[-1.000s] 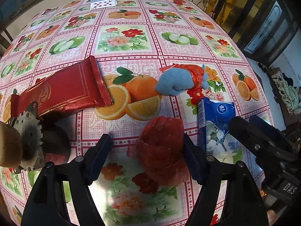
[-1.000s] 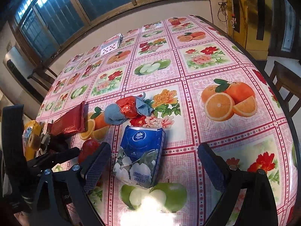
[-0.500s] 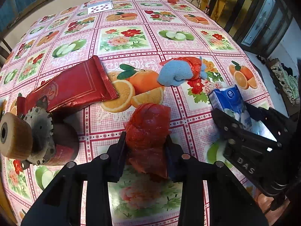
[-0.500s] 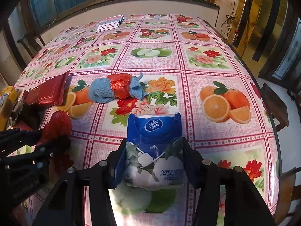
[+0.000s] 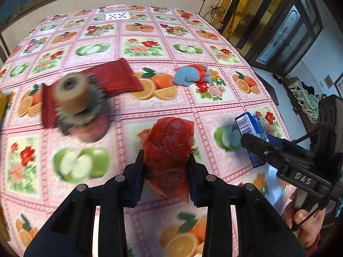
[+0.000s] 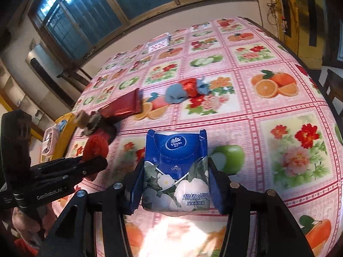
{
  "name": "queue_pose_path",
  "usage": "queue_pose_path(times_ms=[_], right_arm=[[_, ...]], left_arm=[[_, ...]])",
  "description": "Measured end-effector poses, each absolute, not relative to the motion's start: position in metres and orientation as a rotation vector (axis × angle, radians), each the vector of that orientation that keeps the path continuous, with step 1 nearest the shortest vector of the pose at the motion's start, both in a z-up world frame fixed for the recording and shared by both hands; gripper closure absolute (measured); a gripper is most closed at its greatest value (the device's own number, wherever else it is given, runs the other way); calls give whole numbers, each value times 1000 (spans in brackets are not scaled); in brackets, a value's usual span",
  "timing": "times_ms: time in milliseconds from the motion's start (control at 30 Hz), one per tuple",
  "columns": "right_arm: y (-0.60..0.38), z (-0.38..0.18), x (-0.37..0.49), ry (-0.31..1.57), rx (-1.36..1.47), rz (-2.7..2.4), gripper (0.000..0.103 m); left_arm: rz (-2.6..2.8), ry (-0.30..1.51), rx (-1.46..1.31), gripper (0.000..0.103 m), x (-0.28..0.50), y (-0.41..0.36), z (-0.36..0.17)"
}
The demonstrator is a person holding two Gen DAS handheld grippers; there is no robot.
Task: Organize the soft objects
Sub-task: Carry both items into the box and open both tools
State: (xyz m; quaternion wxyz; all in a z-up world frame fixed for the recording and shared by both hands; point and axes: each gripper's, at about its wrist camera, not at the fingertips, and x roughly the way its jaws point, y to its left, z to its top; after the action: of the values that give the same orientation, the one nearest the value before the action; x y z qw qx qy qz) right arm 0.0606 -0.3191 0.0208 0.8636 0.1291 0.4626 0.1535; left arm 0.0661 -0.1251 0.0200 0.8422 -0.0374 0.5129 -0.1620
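Red wad (image 5: pixel 169 147) (crumpled) clamped in left tool (image 5: pixel 166 184).

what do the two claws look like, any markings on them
Both claws, left and right, are black angular frames with silver bolts and blue pads inside the fingers. The right one's side reads "DAS" in white, the left one's "GenRobot.AI".

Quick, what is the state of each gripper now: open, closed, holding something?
Left gripper: closed on the red crumpled bag.
Right gripper: closed on the blue tissue pack.
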Motion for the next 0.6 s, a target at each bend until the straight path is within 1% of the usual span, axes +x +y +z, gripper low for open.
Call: queue_pose_path(times_ms=[267, 600], right_arm=[[-207, 61, 47, 920, 169, 552, 48], [-20, 80, 69, 944, 75, 832, 48]], left_arm=[[-131, 1018, -111, 71, 45, -33, 24], [73, 903, -213, 71, 13, 115, 59]])
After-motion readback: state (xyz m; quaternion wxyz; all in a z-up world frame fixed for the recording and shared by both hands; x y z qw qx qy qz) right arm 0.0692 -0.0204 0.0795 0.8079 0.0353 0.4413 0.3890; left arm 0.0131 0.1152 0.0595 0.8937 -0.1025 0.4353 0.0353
